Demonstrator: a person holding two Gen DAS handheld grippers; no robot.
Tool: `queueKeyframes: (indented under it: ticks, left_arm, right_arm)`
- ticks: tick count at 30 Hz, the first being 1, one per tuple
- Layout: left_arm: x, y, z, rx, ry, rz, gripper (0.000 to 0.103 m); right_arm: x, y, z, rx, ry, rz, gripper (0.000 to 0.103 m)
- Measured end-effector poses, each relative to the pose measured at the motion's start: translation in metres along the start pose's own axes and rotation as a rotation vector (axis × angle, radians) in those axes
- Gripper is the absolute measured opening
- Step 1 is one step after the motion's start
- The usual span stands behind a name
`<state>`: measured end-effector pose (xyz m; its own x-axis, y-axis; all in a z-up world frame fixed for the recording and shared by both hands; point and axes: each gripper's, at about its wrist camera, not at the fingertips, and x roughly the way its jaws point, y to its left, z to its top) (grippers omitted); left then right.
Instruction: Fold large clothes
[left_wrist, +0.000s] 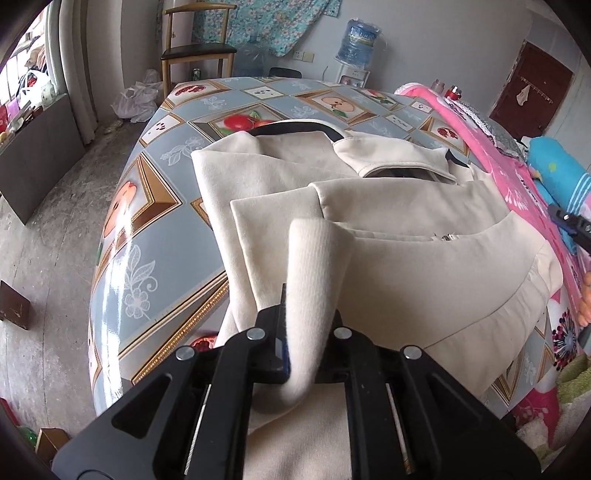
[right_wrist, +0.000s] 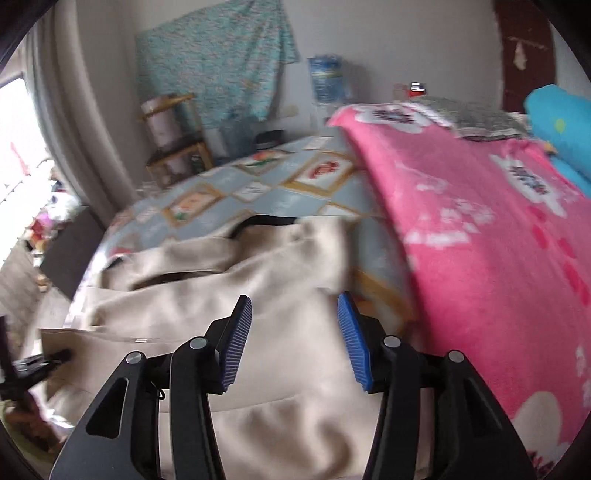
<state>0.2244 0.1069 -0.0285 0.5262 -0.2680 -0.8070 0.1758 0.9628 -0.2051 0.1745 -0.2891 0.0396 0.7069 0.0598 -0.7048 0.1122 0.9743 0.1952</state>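
A cream jacket (left_wrist: 388, 236) with a dark collar lining lies on the table's patterned oilcloth (left_wrist: 155, 229), partly folded, collar at the far side. My left gripper (left_wrist: 306, 314) is shut on the jacket's ribbed cuff (left_wrist: 317, 266), which stands up between the fingers. My right gripper (right_wrist: 295, 317) is open and empty, its blue pads (right_wrist: 236, 339) hovering over the jacket's body (right_wrist: 280, 362) near its right edge. The right wrist view is blurred. The right gripper's tip shows at the right edge of the left wrist view (left_wrist: 572, 225).
A pink blanket (right_wrist: 480, 229) and blue bundle (left_wrist: 561, 177) lie along the table's right side. A wooden chair (left_wrist: 199, 48), a water dispenser (left_wrist: 358, 48) and bags (left_wrist: 136, 99) stand beyond the table. The concrete floor (left_wrist: 48, 258) is to the left.
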Motion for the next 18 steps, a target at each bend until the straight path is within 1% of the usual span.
queueKeyframes:
  ticks: [1, 3, 5, 6, 8, 11, 12, 14, 15, 16, 17, 18]
  left_arm:
    - [0.000, 0.000, 0.000, -0.003, 0.002, 0.001, 0.008]
    - [0.001, 0.002, 0.000, -0.022, 0.013, -0.001, 0.008]
    - [0.003, 0.003, 0.003, -0.043, 0.025, -0.009, 0.009]
    - [0.004, 0.003, 0.004, -0.049, 0.030, -0.012, 0.009]
    - [0.004, 0.003, 0.006, -0.052, 0.043, -0.014, 0.009]
    - [0.005, 0.001, 0.008, -0.045, 0.056, -0.011, 0.011]
    - [0.006, 0.001, 0.008, -0.043, 0.059, -0.011, 0.012]
    - [0.005, 0.000, 0.009, -0.039, 0.060, -0.012, 0.016]
    - [0.005, 0.000, 0.009, -0.039, 0.060, -0.017, 0.018]
    - [0.005, -0.001, 0.009, -0.038, 0.059, -0.026, 0.021]
    - [0.005, -0.001, 0.009, -0.037, 0.058, -0.032, 0.023]
    - [0.005, -0.002, 0.008, -0.034, 0.056, -0.035, 0.025]
  right_arm:
    - [0.005, 0.011, -0.001, -0.015, 0.034, 0.057, 0.050]
    - [0.024, 0.047, -0.011, -0.072, 0.142, 0.176, 0.050]
    - [0.044, 0.080, -0.021, -0.136, 0.224, 0.227, 0.050]
    - [0.054, 0.095, -0.028, -0.167, 0.256, 0.238, 0.050]
    - [0.075, 0.122, -0.039, -0.228, 0.310, 0.215, 0.050]
    - [0.096, 0.142, -0.050, -0.277, 0.362, 0.185, 0.050]
    - [0.102, 0.146, -0.054, -0.301, 0.371, 0.159, 0.051]
    - [0.100, 0.153, -0.056, -0.348, 0.349, 0.129, 0.050]
    - [0.099, 0.153, -0.056, -0.349, 0.346, 0.123, 0.049]
    - [0.099, 0.152, -0.056, -0.346, 0.342, 0.114, 0.044]
    - [0.097, 0.152, -0.056, -0.352, 0.332, 0.099, 0.028]
    - [0.097, 0.151, -0.055, -0.357, 0.327, 0.077, 0.025]
